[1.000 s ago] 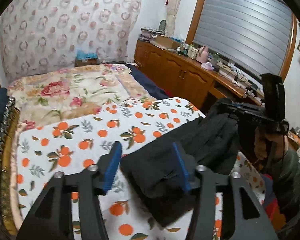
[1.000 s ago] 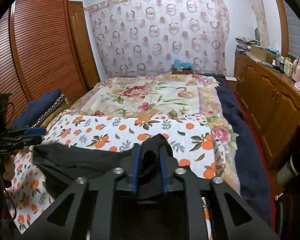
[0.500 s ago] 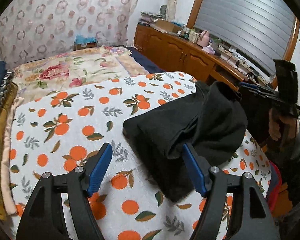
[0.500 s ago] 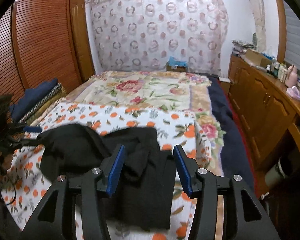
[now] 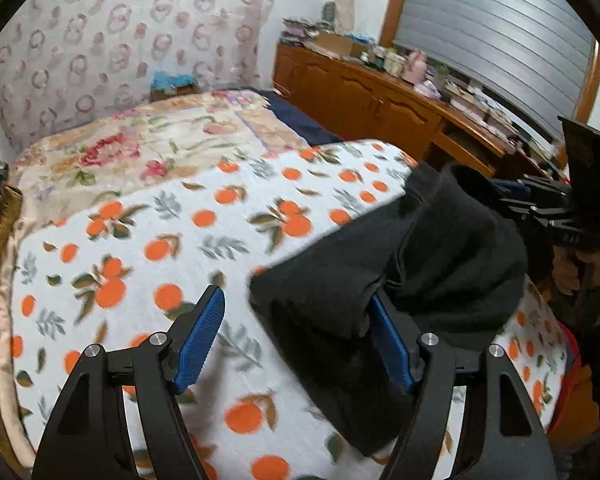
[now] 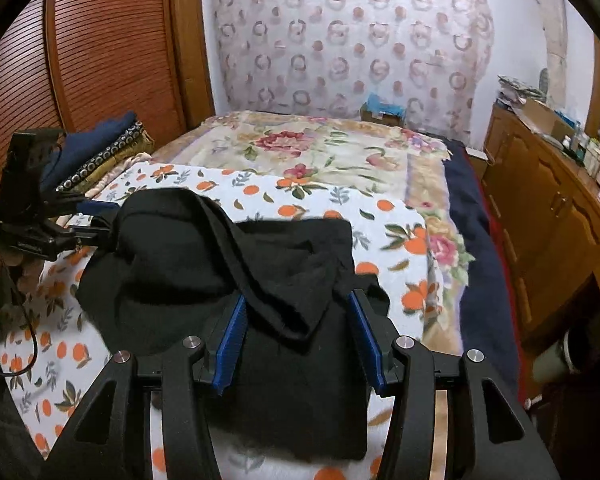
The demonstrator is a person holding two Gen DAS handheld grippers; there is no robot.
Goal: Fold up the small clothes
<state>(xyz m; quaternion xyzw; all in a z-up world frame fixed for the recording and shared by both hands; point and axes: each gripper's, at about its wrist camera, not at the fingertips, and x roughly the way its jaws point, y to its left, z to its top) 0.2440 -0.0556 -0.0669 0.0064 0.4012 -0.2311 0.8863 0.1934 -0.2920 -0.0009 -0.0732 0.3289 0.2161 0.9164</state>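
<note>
I rest the black garment (image 6: 236,280) on the bed (image 5: 148,240) for folding; left tool (image 5: 296,340) gapes empty, right tool (image 6: 296,340), narrowing, straddles cloth ungripped.

You face a bed (image 6: 340,152) spread with a floral quilt, with an orange-print cover (image 5: 140,264) laid over its near end and a dark blue blanket (image 6: 472,240) along its right edge. Behind the bed hangs a pale curtain (image 6: 352,40) with a ring pattern, and on your left stands a wooden wardrobe (image 6: 100,48) with slatted doors. On your right a low wooden cabinet (image 5: 380,100), its top cluttered with small items, runs beneath a window with a closed grey shutter (image 5: 500,28).
</note>
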